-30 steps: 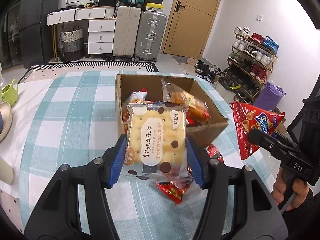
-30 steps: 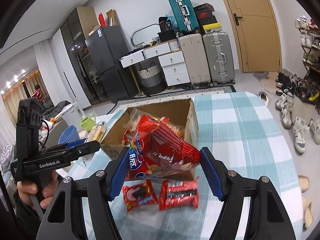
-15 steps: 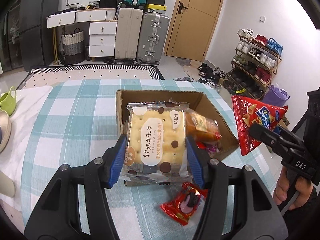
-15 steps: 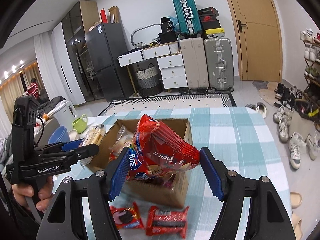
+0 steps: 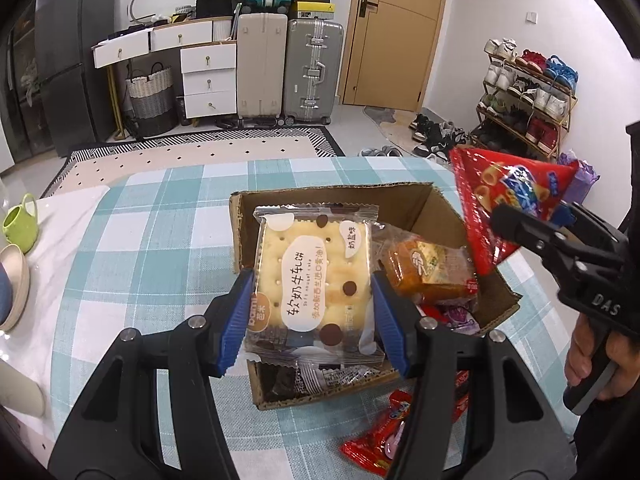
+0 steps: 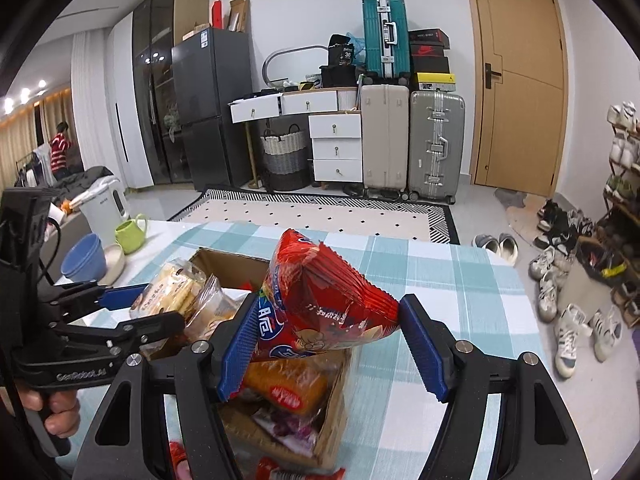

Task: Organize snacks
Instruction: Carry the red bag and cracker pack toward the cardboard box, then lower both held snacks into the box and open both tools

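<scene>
We are mid-delivery: two snacks are in the air over the box, neither yet released.

The tabletop (image 5: 132,240), under a teal check cloth, carries the open cardboard box (image 5: 424,200) at its middle. Inside the box lie an orange bread pack (image 5: 430,270) and some purple wrappers; we cannot tell how many.

The chip bag (image 6: 320,300), red and puffy, is clenched between the right tongs (image 6: 328,344), both blue pads pressing its sides. In the right wrist view it hangs above the box's near-right part, at about 12 o'clock from the tongs.

The cracker pack (image 5: 316,280) is grasped by the left tongs (image 5: 310,312) at its lower half, held flat-faced over the box's near-left side.

Two small red packets (image 5: 380,436) lie on the cloth at 6 o'clock of the box, outside it.

Next, we judge, each hand should lower its snack inside the walls and then let the pads part. The chip bag needs the freer far side of the box.
</scene>
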Action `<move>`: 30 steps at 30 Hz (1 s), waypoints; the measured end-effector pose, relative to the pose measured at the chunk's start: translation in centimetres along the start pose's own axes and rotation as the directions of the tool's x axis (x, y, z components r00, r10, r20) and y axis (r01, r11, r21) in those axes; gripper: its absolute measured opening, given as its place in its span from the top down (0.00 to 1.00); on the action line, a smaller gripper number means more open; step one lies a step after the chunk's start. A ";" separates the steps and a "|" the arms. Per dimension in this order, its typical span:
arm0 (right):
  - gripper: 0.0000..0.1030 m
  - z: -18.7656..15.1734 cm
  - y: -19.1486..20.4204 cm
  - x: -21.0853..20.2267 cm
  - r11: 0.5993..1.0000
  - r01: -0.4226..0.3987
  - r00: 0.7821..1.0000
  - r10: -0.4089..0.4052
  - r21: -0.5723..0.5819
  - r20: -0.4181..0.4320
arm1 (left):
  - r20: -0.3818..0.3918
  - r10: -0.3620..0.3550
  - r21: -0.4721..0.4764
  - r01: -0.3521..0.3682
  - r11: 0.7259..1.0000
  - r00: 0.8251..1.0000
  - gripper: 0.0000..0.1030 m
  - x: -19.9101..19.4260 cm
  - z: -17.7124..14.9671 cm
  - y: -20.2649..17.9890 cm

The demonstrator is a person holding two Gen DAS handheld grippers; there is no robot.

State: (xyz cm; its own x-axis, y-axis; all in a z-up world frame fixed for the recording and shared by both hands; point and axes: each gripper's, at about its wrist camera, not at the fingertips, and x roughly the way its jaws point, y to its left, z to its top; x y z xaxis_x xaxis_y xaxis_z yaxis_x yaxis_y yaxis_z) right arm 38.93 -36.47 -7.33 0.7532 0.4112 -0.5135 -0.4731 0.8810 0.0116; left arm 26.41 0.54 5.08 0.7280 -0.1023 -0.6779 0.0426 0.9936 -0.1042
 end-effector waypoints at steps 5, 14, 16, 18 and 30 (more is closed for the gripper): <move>0.31 0.4 0.6 2.5 0.998 0.018 1.000 -0.019 -0.059 -0.006 | -0.005 0.004 0.013 -0.004 1.000 1.000 0.47 0.9 0.0 0.1; 0.32 0.2 2.1 4.1 0.993 -0.026 1.000 0.023 -0.117 -0.021 | -0.010 -0.005 0.015 0.005 1.000 1.000 0.47 1.3 -0.1 0.4; 0.32 0.0 2.3 3.9 0.992 -0.072 0.997 0.068 -0.102 -0.036 | -0.010 -0.010 0.010 0.010 1.000 1.000 0.47 1.3 -0.1 0.5; 0.32 -0.1 2.6 3.9 0.991 -0.087 0.996 0.082 -0.104 -0.047 | -0.011 -0.013 0.006 0.013 1.000 1.000 0.47 1.4 -0.1 0.8; 0.32 1.6 2.0 4.9 0.991 -0.066 0.998 0.067 -0.114 0.001 | -0.013 -0.007 -0.012 0.007 1.000 1.000 0.47 0.6 -0.4 1.9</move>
State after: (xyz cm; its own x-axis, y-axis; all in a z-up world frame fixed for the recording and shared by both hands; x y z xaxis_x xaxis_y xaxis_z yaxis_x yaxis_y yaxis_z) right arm 42.39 -32.35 -8.47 0.7202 0.4695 -0.5108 -0.5712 0.8191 -0.0525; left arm 26.66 2.37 4.25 0.7190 -0.1097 -0.6863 0.0396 0.9923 -0.1171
